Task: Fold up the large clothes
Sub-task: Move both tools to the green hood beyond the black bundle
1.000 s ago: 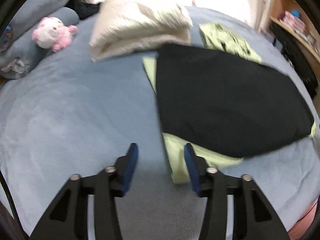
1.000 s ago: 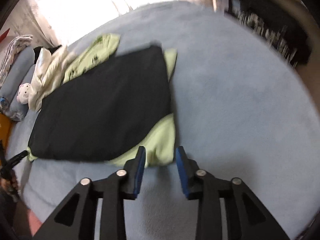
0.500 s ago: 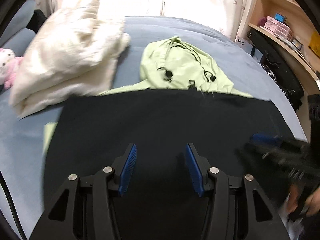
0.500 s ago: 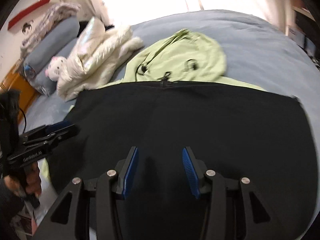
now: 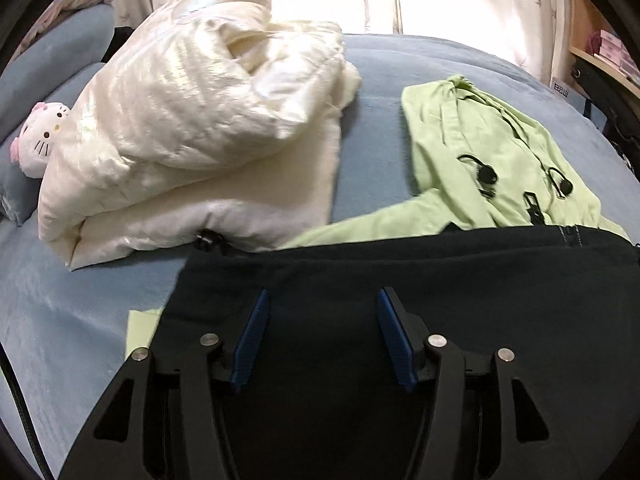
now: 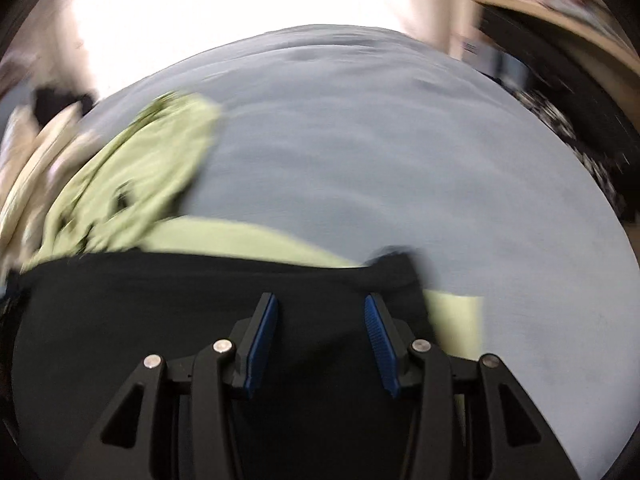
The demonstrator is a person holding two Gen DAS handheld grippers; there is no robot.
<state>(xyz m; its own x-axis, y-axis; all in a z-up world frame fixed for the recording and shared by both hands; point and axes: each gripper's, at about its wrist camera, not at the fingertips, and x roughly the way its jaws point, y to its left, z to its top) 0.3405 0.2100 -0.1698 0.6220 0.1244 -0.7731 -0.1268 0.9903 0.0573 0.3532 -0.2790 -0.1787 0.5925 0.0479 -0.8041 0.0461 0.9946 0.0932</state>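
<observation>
Jaws of left hand-held gripper (image 5: 320, 334) were opening, right hand-held gripper (image 6: 318, 334) apart, both empty over black garment (image 5: 440, 320); next: pinch its far edge w/ both.

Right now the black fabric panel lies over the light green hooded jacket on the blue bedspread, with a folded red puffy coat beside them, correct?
Not quite: the folded puffy coat is cream-white, not red, as the left wrist view shows. The black fabric panel does lie over the light green hooded jacket on the blue bedspread.

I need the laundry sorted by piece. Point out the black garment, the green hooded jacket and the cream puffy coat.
black garment (image 5: 440, 280): left wrist view, its upper flat panel.
green hooded jacket (image 5: 480, 140): left wrist view, middle of the hood.
cream puffy coat (image 5: 192, 120): left wrist view, the shiny top fold.
</observation>
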